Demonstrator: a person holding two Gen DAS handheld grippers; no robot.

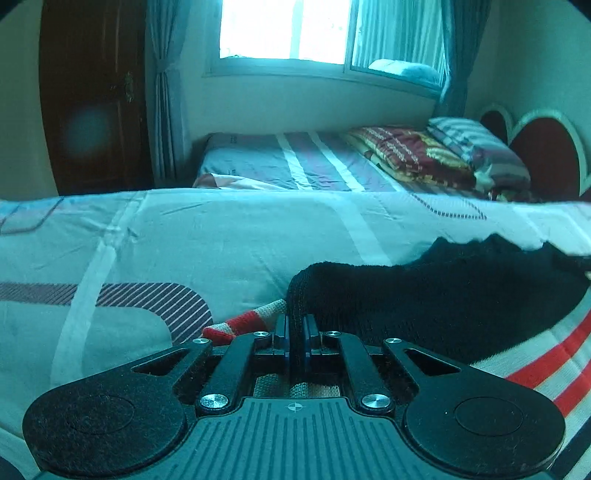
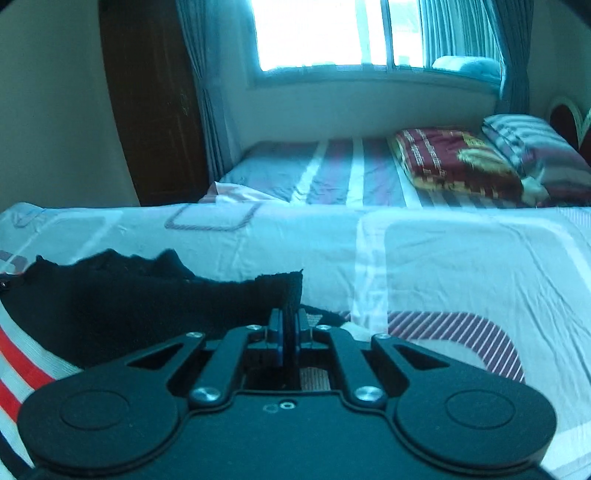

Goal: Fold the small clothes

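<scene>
A small black knitted garment [image 1: 443,291] with white and red striped bands [image 1: 546,365] lies on the pale patterned bedsheet [image 1: 184,236]. My left gripper [image 1: 296,328] is shut on its left black edge, the cloth pinched between the blue pads. A red and white striped cuff [image 1: 240,323] pokes out to the left of the fingers. In the right wrist view the same black garment [image 2: 129,302] spreads to the left, and my right gripper [image 2: 290,325] is shut on its right black edge, which stands up between the pads. The striped band [image 2: 26,365] shows at the lower left.
Beyond the near bed stands a second bed [image 1: 295,162] with a folded red and yellow blanket [image 1: 413,155] and a striped pillow [image 1: 480,147]. A dark wooden door [image 1: 92,96], curtains and a bright window [image 1: 284,29] fill the back wall.
</scene>
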